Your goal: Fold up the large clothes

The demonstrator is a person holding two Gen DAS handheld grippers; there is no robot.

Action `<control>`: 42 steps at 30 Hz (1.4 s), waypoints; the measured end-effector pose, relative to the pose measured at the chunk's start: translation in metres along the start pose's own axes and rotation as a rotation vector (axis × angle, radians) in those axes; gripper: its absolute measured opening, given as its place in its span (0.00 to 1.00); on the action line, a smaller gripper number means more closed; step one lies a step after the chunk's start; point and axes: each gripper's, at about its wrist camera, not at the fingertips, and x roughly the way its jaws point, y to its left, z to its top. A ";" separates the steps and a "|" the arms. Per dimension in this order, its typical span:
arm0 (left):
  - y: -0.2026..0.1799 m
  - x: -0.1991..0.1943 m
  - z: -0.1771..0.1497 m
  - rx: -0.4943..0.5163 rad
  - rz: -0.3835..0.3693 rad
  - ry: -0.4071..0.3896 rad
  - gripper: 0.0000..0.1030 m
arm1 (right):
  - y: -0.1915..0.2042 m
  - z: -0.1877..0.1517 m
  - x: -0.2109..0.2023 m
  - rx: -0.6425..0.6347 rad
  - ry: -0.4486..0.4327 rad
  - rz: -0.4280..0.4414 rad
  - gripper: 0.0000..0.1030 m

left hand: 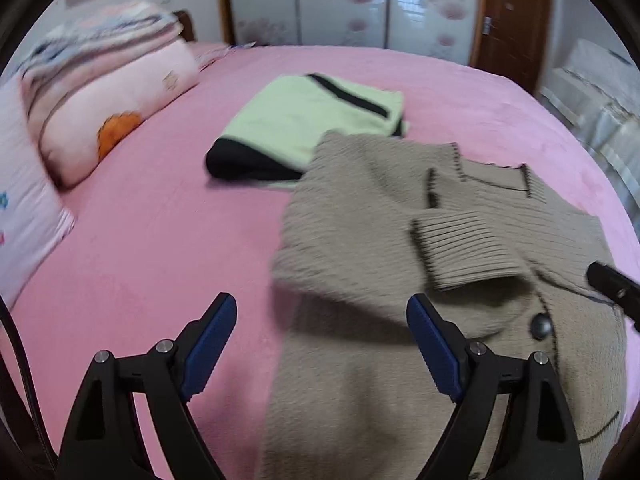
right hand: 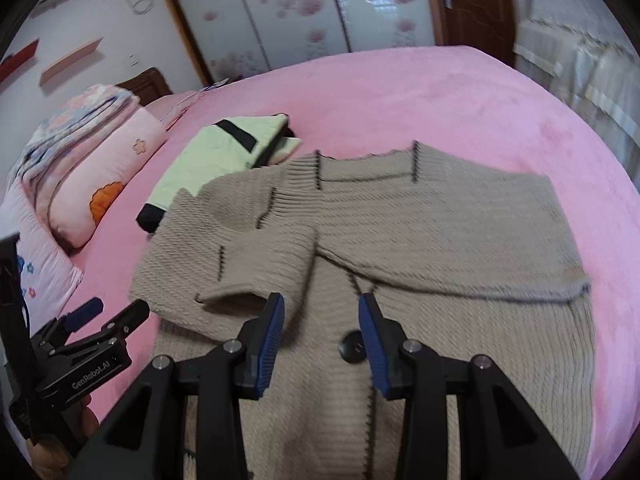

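Right wrist: both tongs [right hand: 321, 310] [left hand: 321, 312] gape empty over ribbed beige cardigan [right hand: 400, 232].

Cardigan [right hand: 400, 240] on bed [right hand: 400, 92], folded garment [right hand: 216, 152] behind.

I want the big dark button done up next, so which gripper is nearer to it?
Right. The right gripper hangs open just over the button, which shows between its jaws. The left gripper, also open, sits off to the button's left, over the cardigan's edge.
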 end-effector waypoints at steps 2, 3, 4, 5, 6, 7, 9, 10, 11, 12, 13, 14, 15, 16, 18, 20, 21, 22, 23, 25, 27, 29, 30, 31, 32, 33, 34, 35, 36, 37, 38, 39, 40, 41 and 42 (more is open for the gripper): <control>0.014 0.014 -0.006 -0.021 0.026 0.041 0.83 | 0.018 0.006 0.008 -0.075 0.013 0.007 0.38; 0.020 0.022 -0.009 -0.033 0.031 0.057 0.83 | 0.029 0.007 0.013 -0.119 0.022 0.002 0.39; 0.025 0.031 -0.011 -0.046 0.033 0.076 0.83 | 0.041 0.007 0.019 -0.174 0.028 0.000 0.42; 0.029 0.040 -0.014 -0.056 0.031 0.092 0.83 | 0.052 0.006 0.024 -0.235 0.029 -0.001 0.44; 0.032 0.046 -0.016 -0.062 0.025 0.103 0.83 | 0.059 0.005 0.027 -0.271 0.028 -0.005 0.48; 0.034 0.054 -0.019 -0.069 0.019 0.119 0.83 | 0.069 0.004 0.031 -0.331 0.023 -0.010 0.51; 0.036 0.065 -0.023 -0.087 0.003 0.141 0.83 | 0.082 0.001 0.042 -0.430 0.028 -0.039 0.54; 0.038 0.072 -0.024 -0.098 -0.008 0.151 0.83 | 0.088 -0.001 0.049 -0.484 0.039 -0.056 0.54; 0.039 0.077 -0.024 -0.106 -0.017 0.158 0.83 | 0.092 -0.002 0.055 -0.522 0.051 -0.075 0.54; 0.041 0.082 -0.024 -0.118 -0.024 0.165 0.83 | 0.097 -0.003 0.062 -0.565 0.062 -0.106 0.54; 0.042 0.084 -0.025 -0.123 -0.029 0.164 0.83 | 0.101 -0.004 0.068 -0.605 0.066 -0.133 0.54; 0.043 0.086 -0.023 -0.129 -0.034 0.161 0.83 | 0.104 -0.005 0.074 -0.640 0.072 -0.149 0.54; 0.044 0.089 -0.021 -0.136 -0.038 0.159 0.83 | 0.108 -0.007 0.080 -0.682 0.082 -0.175 0.54; 0.044 0.091 -0.020 -0.139 -0.042 0.155 0.83 | 0.114 -0.010 0.089 -0.736 0.092 -0.220 0.54; 0.045 0.095 -0.015 -0.154 -0.052 0.147 0.83 | 0.118 -0.012 0.099 -0.791 0.099 -0.280 0.54; 0.045 0.099 -0.009 -0.168 -0.061 0.144 0.83 | 0.121 -0.013 0.108 -0.819 0.097 -0.339 0.49; 0.045 0.100 -0.007 -0.174 -0.066 0.145 0.83 | 0.120 -0.009 0.110 -0.814 0.099 -0.347 0.26; 0.043 0.102 -0.003 -0.177 -0.071 0.150 0.83 | 0.119 -0.005 0.110 -0.797 0.111 -0.345 0.06; 0.042 0.104 0.000 -0.180 -0.073 0.152 0.82 | 0.116 0.001 0.109 -0.769 0.110 -0.350 0.06; 0.037 0.107 0.006 -0.183 -0.089 0.153 0.64 | 0.106 0.024 0.096 -0.678 0.068 -0.322 0.06; 0.030 0.111 0.011 -0.183 -0.113 0.164 0.47 | 0.090 0.048 0.079 -0.568 0.023 -0.301 0.06; 0.025 0.114 0.013 -0.189 -0.122 0.175 0.36 | 0.066 0.074 0.059 -0.438 -0.031 -0.272 0.05; 0.021 0.116 0.014 -0.198 -0.130 0.182 0.34 | 0.049 0.087 0.047 -0.362 -0.062 -0.255 0.05; 0.019 0.116 0.015 -0.200 -0.133 0.183 0.34 | 0.037 0.095 0.039 -0.315 -0.080 -0.246 0.05; 0.017 0.117 0.015 -0.199 -0.125 0.182 0.34 | 0.030 0.099 0.035 -0.290 -0.091 -0.243 0.05; 0.014 0.117 0.016 -0.198 -0.117 0.180 0.34 | 0.020 0.105 0.032 -0.265 -0.104 -0.244 0.05; 0.013 0.117 0.017 -0.200 -0.115 0.178 0.34 | 0.010 0.108 0.026 -0.239 -0.122 -0.241 0.05; 0.011 0.117 0.016 -0.201 -0.113 0.176 0.34 | 0.000 0.111 0.020 -0.204 -0.143 -0.241 0.05; 0.011 0.117 0.016 -0.202 -0.112 0.174 0.33 | -0.005 0.114 0.016 -0.181 -0.156 -0.244 0.05; 0.012 0.117 0.015 -0.203 -0.113 0.174 0.32 | -0.016 0.116 0.009 -0.139 -0.187 -0.245 0.05; 0.011 0.117 0.015 -0.202 -0.113 0.174 0.31 | -0.025 0.117 0.004 -0.108 -0.213 -0.240 0.05; 0.010 0.117 0.015 -0.198 -0.114 0.174 0.29 | -0.035 0.118 -0.001 -0.072 -0.241 -0.238 0.05; 0.009 0.117 0.015 -0.192 -0.117 0.175 0.27 | -0.049 0.118 -0.005 -0.026 -0.261 -0.236 0.05; 0.007 0.117 0.015 -0.187 -0.115 0.176 0.27 | -0.061 0.117 -0.006 0.009 -0.268 -0.210 0.05; 0.007 0.116 0.014 -0.181 -0.110 0.177 0.27 | -0.071 0.116 -0.002 0.034 -0.263 -0.189 0.05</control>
